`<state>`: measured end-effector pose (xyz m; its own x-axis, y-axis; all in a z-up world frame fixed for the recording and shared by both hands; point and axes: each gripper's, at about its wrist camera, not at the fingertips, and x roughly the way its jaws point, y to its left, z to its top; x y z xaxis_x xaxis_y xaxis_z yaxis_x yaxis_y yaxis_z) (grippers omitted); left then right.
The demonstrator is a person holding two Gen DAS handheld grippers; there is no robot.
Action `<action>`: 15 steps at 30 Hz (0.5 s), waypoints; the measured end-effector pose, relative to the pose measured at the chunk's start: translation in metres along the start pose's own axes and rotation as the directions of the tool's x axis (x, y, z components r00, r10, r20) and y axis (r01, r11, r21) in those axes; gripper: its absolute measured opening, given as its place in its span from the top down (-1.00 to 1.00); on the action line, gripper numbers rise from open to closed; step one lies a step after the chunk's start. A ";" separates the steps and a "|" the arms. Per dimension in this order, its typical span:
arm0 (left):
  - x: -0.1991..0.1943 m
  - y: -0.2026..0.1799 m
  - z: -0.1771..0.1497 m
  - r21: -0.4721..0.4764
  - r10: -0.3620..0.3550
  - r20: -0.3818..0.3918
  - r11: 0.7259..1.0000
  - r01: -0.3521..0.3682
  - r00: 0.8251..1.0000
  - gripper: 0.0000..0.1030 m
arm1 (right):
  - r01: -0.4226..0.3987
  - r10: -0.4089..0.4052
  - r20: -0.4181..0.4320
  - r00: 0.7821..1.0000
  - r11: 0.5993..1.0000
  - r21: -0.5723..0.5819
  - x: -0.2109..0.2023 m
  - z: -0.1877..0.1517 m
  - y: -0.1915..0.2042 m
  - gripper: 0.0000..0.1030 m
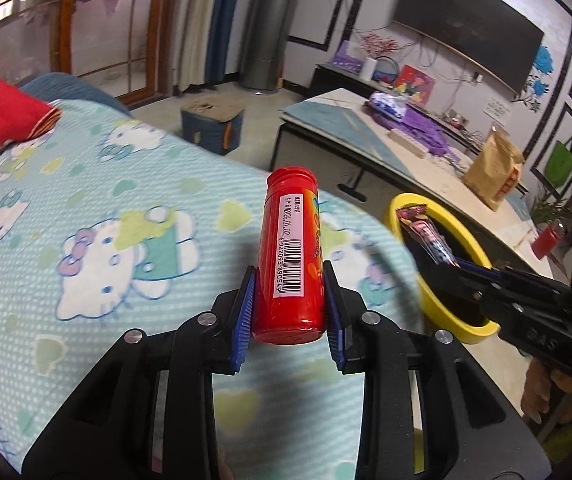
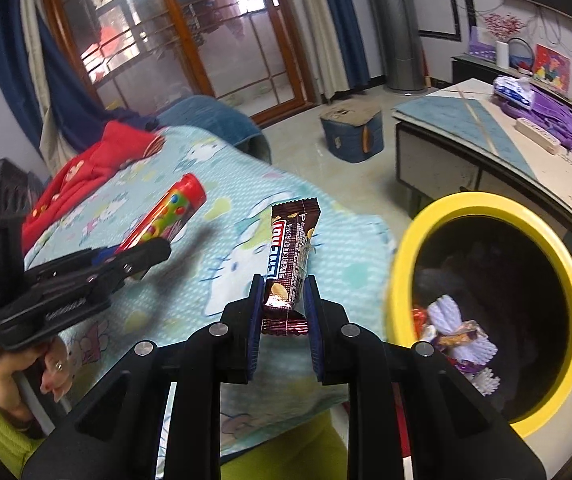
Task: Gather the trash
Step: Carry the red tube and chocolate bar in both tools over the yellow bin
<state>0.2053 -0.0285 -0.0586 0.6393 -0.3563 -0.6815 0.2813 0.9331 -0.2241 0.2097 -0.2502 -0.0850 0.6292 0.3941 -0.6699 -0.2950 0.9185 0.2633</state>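
Observation:
My left gripper (image 1: 289,284) is shut on a red candy tube (image 1: 290,252) with a barcode label, held above the Hello Kitty blanket (image 1: 86,208). It also shows in the right wrist view (image 2: 166,216). My right gripper (image 2: 284,300) is shut on a brown chocolate bar wrapper (image 2: 291,260), held over the blanket's edge, just left of the yellow-rimmed trash bin (image 2: 405,240). In the left wrist view the wrapper (image 1: 425,236) sits in front of the bin's opening (image 1: 401,216). The bin holds several wrappers (image 2: 457,336).
A red garment (image 2: 86,168) lies at the blanket's far end. A low table (image 2: 485,140) with purple items and a brown paper bag (image 1: 493,168) stands behind the bin. A blue box (image 2: 351,132) sits on the floor.

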 end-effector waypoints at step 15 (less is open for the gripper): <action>-0.003 -0.049 0.004 0.089 -0.067 0.014 0.994 0.065 0.998 0.53 | 0.062 -0.069 0.064 0.996 0.992 0.111 -0.032 0.003 -0.055 0.62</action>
<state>0.1922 -0.0727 -0.0430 0.6293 -0.4185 -0.6548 0.3848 0.8999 -0.2054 0.2081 -0.3129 -0.0762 0.6931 0.3310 -0.6404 -0.1737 0.9389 0.2973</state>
